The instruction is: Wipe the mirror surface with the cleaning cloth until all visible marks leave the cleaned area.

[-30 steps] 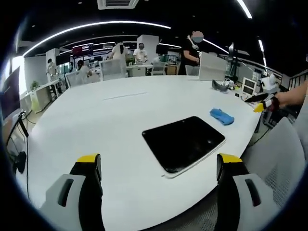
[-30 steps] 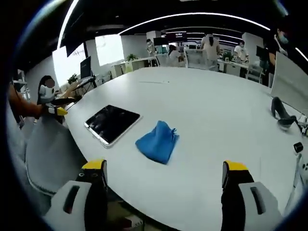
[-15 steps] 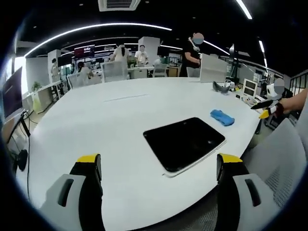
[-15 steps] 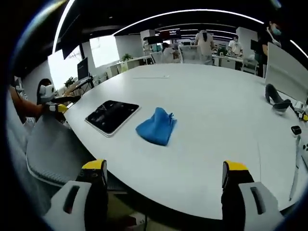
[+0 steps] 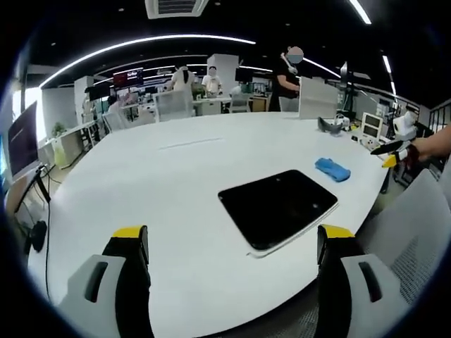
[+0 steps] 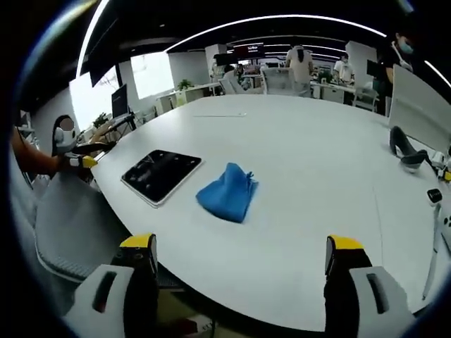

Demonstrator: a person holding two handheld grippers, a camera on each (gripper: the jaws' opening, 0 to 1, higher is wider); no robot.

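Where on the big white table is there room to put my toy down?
Lots of room. The table is bare across its wide middle, beyond the blue cloth and the dark mirror. There is also a free strip along the near edge, in front of the cloth. It gets crowded at the far right edge, by the dark curved object and small gadgets.

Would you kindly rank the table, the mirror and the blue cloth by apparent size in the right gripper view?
1. White table, largest by far.
2. Mirror.
3. Blue cloth, which looks only a little smaller than the mirror; being nearer the camera, this order is unsure.
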